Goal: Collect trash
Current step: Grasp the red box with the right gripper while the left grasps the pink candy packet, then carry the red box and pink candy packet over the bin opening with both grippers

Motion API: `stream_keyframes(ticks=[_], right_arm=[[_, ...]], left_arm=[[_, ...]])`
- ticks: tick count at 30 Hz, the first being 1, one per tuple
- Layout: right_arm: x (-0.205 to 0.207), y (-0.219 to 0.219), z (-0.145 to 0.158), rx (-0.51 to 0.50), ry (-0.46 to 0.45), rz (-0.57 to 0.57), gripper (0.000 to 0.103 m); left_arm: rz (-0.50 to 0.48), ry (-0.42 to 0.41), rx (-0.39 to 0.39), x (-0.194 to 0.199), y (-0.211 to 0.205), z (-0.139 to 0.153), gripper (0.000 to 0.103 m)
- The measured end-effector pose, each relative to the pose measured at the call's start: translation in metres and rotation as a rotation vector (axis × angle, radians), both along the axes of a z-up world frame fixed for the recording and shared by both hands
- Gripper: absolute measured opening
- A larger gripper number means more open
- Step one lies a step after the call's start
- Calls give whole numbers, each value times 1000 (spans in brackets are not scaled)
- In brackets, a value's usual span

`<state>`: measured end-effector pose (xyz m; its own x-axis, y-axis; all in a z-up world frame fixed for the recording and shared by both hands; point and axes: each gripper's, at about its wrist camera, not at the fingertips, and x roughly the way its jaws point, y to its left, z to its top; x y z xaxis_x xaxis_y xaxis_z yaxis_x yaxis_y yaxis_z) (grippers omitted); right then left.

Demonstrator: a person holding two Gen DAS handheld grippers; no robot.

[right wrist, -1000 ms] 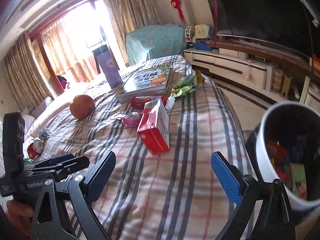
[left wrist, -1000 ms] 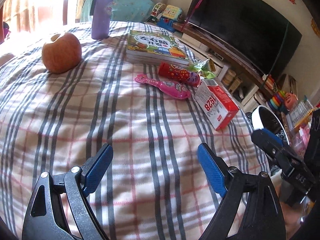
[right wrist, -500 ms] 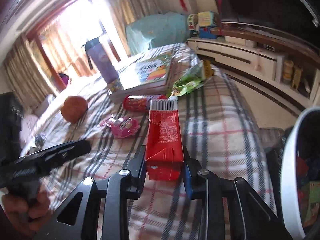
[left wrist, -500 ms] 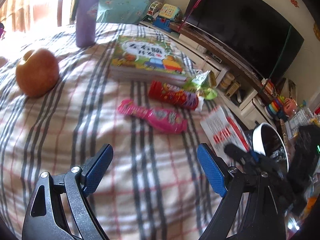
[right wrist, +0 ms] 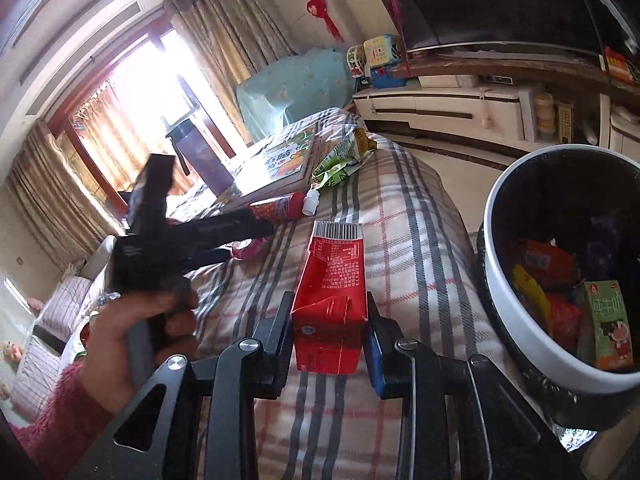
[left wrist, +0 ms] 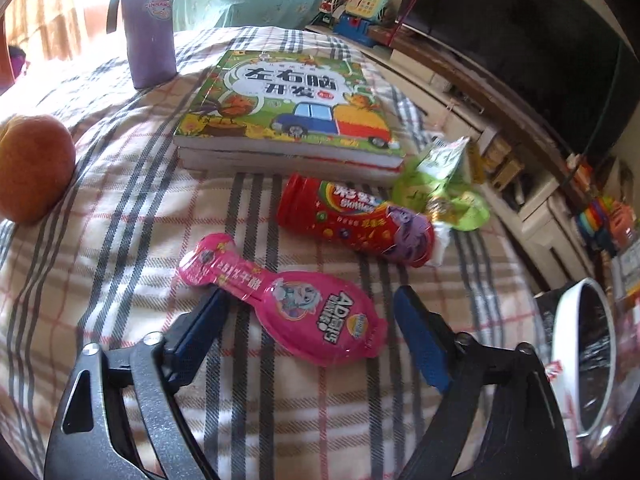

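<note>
A pink snack wrapper point(left wrist: 288, 304) lies flat on the plaid bedspread point(left wrist: 120, 240). My left gripper point(left wrist: 312, 324) straddles its wide end; the jaws are closing, and the blue pads do not press on it. Beyond it lie a red candy tube point(left wrist: 352, 220) and a green wrapper point(left wrist: 440, 188). My right gripper point(right wrist: 328, 320) is shut on a red carton point(right wrist: 336, 268), gripped at its lower end, barcode end pointing away. The white-rimmed trash bin point(right wrist: 491, 248) stands just right of the carton, beside the bed, with several wrappers inside. The bin point(left wrist: 564, 320) also shows at the right of the left wrist view.
A picture book point(left wrist: 288, 112), a purple bottle point(left wrist: 148, 20) and an apple point(left wrist: 32, 168) rest farther back on the bed. A person's hand point(right wrist: 152, 320) in a pink sleeve holds the left gripper. A TV cabinet point(right wrist: 460, 108) runs along the right wall.
My right gripper closed on the red carton and now holds it near the bin. My left gripper moved forward over the bed to the pink wrapper, and its jaws narrowed.
</note>
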<state>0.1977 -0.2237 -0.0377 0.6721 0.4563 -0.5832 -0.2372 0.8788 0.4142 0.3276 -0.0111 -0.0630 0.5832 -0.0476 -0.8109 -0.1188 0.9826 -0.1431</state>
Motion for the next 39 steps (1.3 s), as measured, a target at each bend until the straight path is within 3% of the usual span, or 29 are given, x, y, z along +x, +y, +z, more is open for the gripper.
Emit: stream_keyframes(ticks=[2, 6, 9, 13, 15, 19, 25, 27, 29, 31, 32, 34, 39], right_arm=[[-1, -2, 2, -3, -4, -2, 31], [-1, -3, 2, -1, -2, -8, 31], [-5, -4, 2, -8, -4, -8, 31], [-11, -1, 1, -65, -10, -6, 31], [-13, 0, -2, -78, -2, -2, 31], [-16, 2, -7, -105, 18, 5, 31], [-21, 6, -13, -112, 21, 5, 32], [-23, 6, -14, -109, 21, 4, 34], [-23, 5, -14, -106, 16, -1, 35], [-23, 3, -14, -102, 13, -10, 40], [-23, 3, -14, -101, 12, -11, 46], [-19, 4, -12, -110, 8, -12, 51], [-10, 11, -11, -150, 0, 2, 51]], left_arm=[[-13, -19, 43, -4, -2, -1, 57], [-56, -31, -11, -17, 6, 2, 46], [-126, -43, -60, -34, 6, 7, 45], [-301, -35, -121, -75, -9, 14, 45], [-415, -33, -106, -100, -23, 16, 45], [-518, -21, -56, -133, -37, 14, 45], [-448, -14, -54, -142, -22, 6, 47], [-411, -23, -68, -147, -17, 5, 54], [-373, -49, -64, -152, -16, 6, 72], [-336, -68, -47, -158, -17, 5, 83], [-317, -77, -46, -159, -17, 4, 83], [-296, -79, -53, -159, -16, 3, 83], [-234, -81, -90, -154, -9, 1, 82]])
